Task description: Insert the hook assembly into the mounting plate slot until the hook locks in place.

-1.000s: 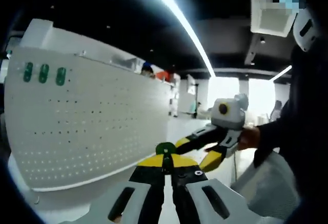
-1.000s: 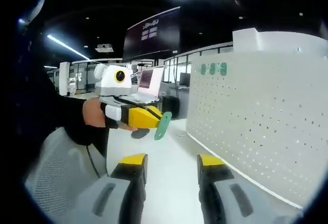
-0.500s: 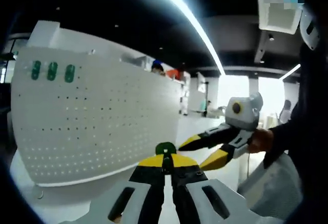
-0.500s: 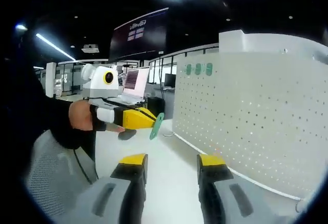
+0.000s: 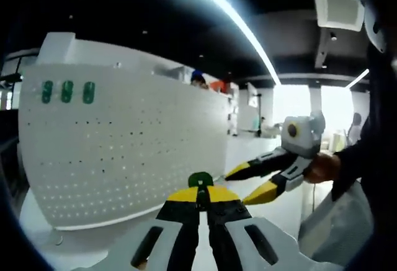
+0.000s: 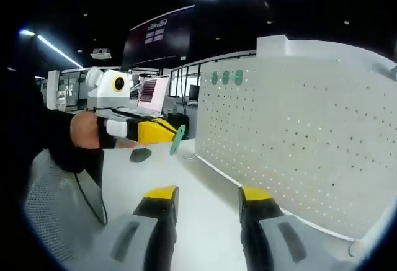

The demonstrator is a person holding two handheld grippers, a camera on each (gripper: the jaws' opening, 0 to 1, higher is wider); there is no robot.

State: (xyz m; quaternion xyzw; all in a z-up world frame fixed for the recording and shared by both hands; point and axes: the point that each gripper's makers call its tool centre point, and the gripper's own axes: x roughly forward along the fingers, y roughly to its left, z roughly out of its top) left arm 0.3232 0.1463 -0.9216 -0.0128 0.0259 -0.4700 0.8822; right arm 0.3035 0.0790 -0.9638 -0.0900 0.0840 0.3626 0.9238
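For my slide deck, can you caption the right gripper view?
Left gripper holds a green hook near the white pegboard; right gripper open.

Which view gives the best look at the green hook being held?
The right gripper view: the green hook shows side-on, sticking out of the left tongs. In the left gripper view only its rounded top peeks above the shut jaws.

Glaring ceiling light strip (image 5: 229, 17), dim fisheye-bent surroundings.
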